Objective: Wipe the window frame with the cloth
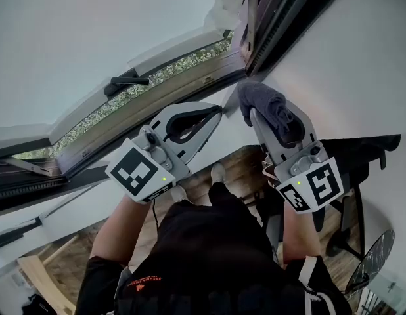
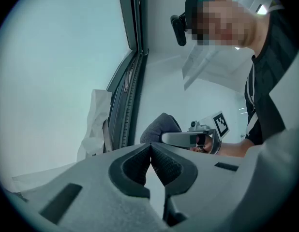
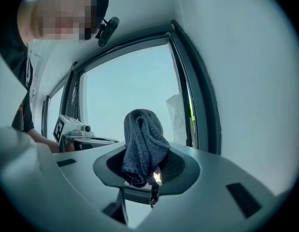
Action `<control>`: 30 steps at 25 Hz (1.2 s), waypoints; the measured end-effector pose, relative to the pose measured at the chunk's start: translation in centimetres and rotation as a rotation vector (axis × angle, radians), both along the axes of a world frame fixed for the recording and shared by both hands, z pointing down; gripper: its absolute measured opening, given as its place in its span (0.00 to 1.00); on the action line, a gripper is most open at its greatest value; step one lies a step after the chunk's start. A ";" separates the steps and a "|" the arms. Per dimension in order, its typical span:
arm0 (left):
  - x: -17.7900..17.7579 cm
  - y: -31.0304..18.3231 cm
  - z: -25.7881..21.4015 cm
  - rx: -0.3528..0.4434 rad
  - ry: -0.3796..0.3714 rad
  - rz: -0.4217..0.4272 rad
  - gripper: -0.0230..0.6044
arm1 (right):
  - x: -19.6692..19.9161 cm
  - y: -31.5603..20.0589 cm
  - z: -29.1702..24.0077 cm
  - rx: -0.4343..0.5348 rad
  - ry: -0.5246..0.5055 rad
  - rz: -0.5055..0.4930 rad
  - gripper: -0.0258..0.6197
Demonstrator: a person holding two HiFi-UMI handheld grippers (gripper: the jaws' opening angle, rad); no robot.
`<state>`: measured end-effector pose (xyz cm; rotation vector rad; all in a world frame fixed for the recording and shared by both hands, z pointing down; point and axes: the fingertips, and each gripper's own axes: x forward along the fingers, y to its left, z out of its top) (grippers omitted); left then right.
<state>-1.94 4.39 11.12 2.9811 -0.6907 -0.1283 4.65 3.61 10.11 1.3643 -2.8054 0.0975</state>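
I hold the cloth (image 3: 142, 139) bunched into a thick wad in the right gripper (image 3: 147, 163), so that a soft pad sticks out well past the tips and the hard jaws stay off the paint. The right jaws pinch the lower part of the wad. Most of it stands up above them, and a loose end hangs down through the gap.

From the head view, the cloth (image 1: 272, 110) points up at the corner of the window frame (image 1: 282, 12), where the dark side rail meets the lower rail. Its front end lies just beside that corner. I cannot tell whether it touches yet.

The left gripper (image 1: 213, 113) hangs next to the right one below the lower rail, out of the wiping path. Its jaws are pressed together with nothing between them. The window handle (image 1: 127, 81) sits well apart on the left.
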 end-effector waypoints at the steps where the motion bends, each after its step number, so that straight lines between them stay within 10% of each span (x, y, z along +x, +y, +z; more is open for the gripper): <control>1: 0.3 -0.1 0.0 -0.001 0.001 0.002 0.07 | 0.4 -0.2 0.0 0.001 -0.001 0.007 0.24; 30: 6.8 -6.0 3.6 -0.076 -0.021 0.060 0.07 | 8.3 -7.8 3.9 -0.062 -0.048 0.209 0.24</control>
